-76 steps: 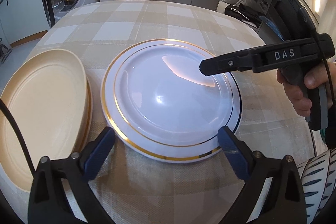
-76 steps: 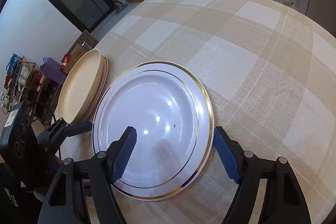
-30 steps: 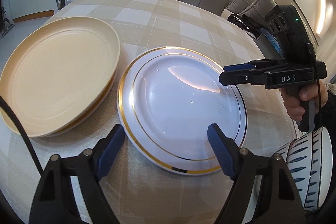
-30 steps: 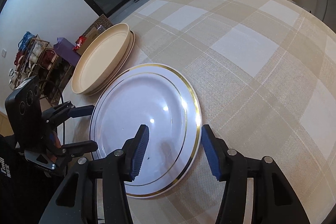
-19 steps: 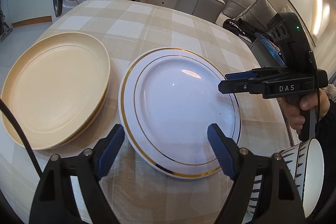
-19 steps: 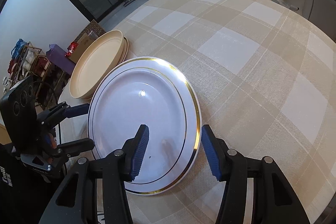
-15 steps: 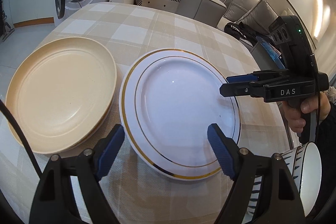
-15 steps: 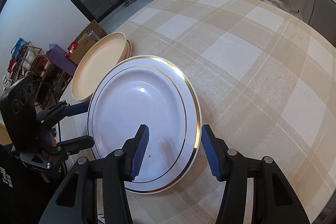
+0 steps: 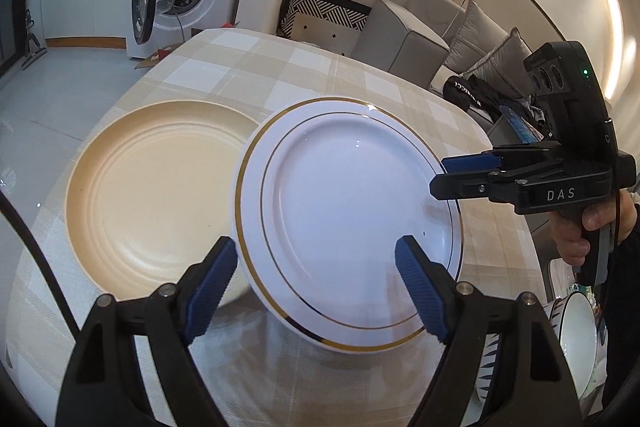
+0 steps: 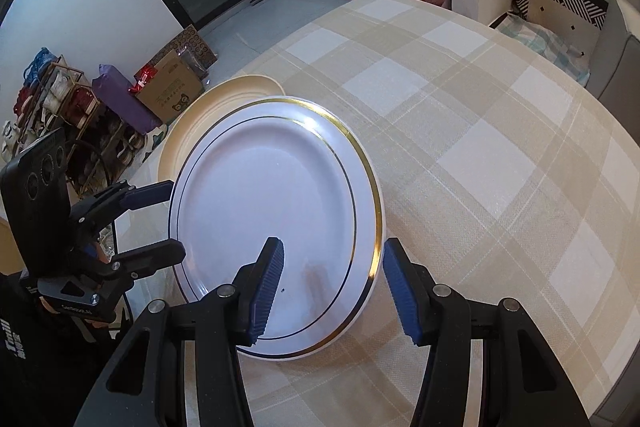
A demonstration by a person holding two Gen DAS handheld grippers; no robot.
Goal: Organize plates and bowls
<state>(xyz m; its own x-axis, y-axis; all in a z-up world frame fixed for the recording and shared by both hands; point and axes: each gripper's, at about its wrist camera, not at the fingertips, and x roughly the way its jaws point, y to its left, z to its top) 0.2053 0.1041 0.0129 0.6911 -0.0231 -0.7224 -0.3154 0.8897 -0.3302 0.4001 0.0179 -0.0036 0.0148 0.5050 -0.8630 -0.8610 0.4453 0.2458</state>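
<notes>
1. Left wrist view: white gold-rimmed plate (image 9: 348, 211) at frame centre, its edge overlapping beige plate (image 9: 160, 187) at left, on checked table (image 9: 280, 67).
2. Left gripper (image 9: 316, 247), jaws spread, straddling near rim at lower centre.
3. Right gripper (image 9: 440, 175) at right edge, jaws parted at opposite rim; contact unclear.
4. Striped bowl (image 9: 576, 331), lower right corner.

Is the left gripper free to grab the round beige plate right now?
Probably not yet: the left gripper straddles the white gold-rimmed plate, which overlaps the round beige plate at its right edge. Its left side lies uncovered.
</notes>
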